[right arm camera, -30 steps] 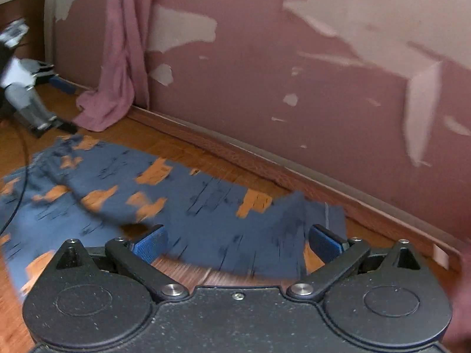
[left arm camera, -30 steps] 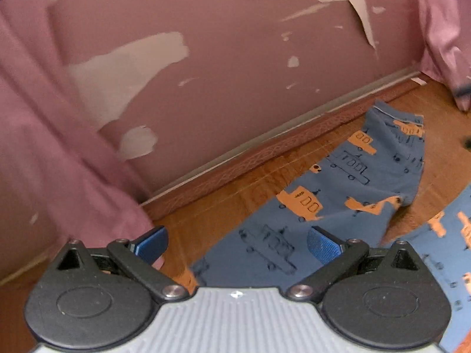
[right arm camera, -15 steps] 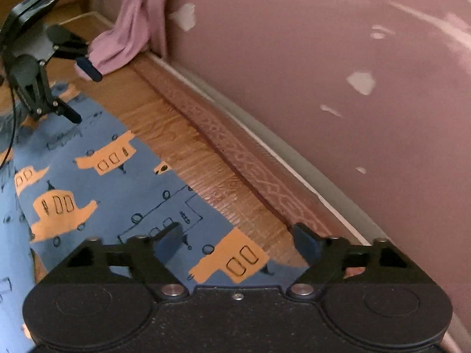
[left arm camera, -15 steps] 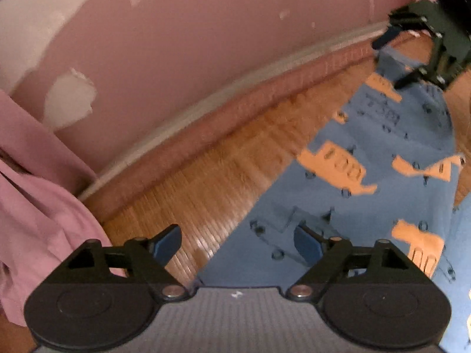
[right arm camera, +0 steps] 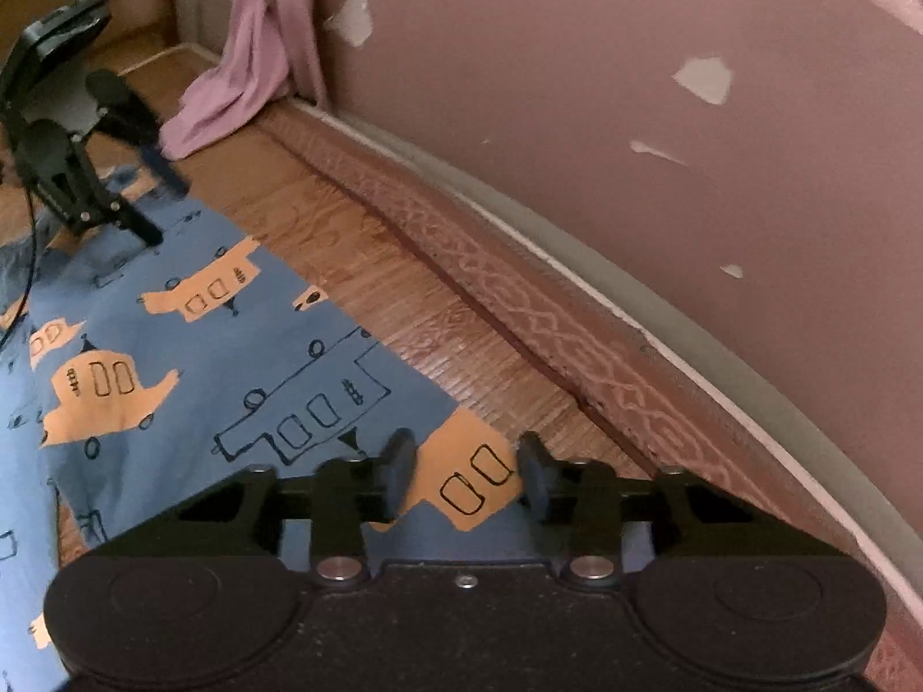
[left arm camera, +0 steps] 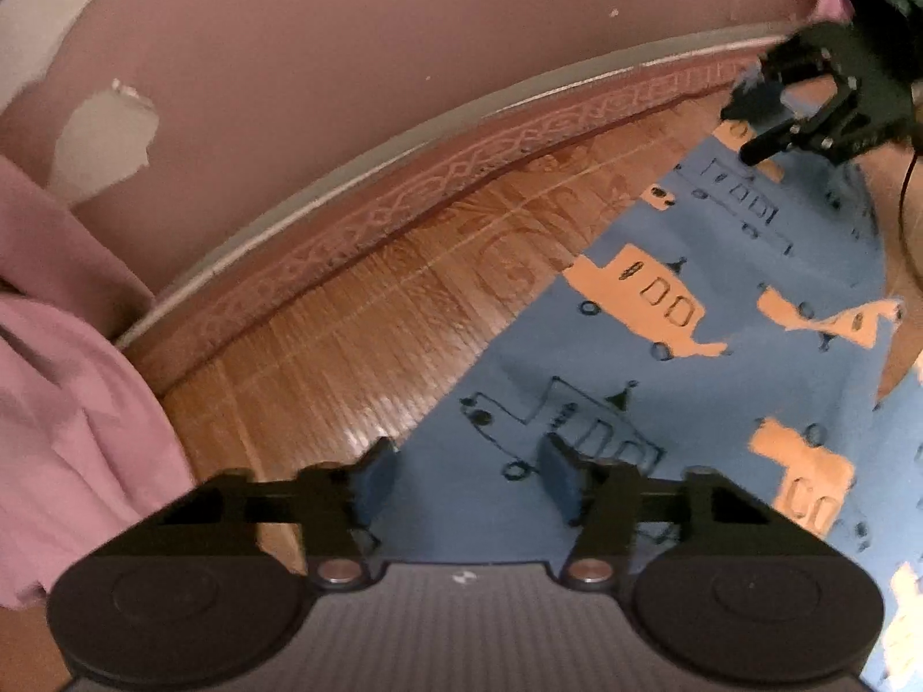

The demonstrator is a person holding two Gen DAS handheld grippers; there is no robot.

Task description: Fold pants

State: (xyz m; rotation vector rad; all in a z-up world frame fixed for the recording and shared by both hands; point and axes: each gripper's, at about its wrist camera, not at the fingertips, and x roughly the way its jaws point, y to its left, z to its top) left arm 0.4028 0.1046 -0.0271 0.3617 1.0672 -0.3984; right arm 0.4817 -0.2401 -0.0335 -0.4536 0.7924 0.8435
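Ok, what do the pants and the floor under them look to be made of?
The pants: a soft, matte knit, likely cotton jersey; they lie limp and flat, their printed orange vehicles without shine. The floor: glossy wood or wood-look laminate, with plank lines, grain and a bright glare streak; which one cannot be told.

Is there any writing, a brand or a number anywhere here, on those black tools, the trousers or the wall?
None can be read.
Pants: only drawn orange and outlined vehicles, no letters.
Left gripper: a small pale mark on its body, too small to read.
Right gripper: plain black, no label in view.
Wall: peeling paint only.
Baseboard: a woven pattern, no text.
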